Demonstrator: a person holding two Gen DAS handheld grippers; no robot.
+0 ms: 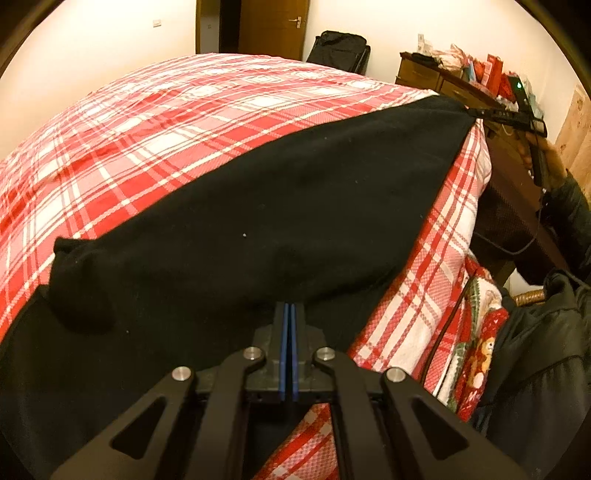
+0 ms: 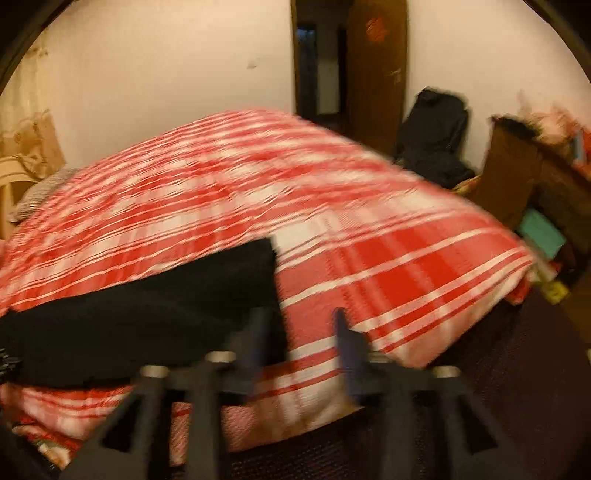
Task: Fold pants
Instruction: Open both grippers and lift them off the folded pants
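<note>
Black pants (image 1: 258,206) lie stretched in a long band across the red-and-white plaid bedspread (image 1: 166,122). My left gripper (image 1: 289,314) is shut, its blue pads pressed together on the near edge of the pants at one end. At the far end of the band, in the left wrist view, a hand (image 1: 550,166) holds my right gripper (image 1: 471,109) at the corner of the pants. In the blurred right wrist view the right gripper (image 2: 301,325) stands open. Its left finger overlaps the end of the pants (image 2: 166,314), and only bedspread (image 2: 369,240) shows between the fingers.
A wooden dresser (image 1: 436,79) piled with clutter stands past the bed's right side, with a black bag (image 1: 340,50) by the door (image 1: 273,26). A dark jacket sleeve (image 1: 546,350) and a cable (image 1: 447,325) are close at the right. A headboard (image 2: 14,177) is at the left.
</note>
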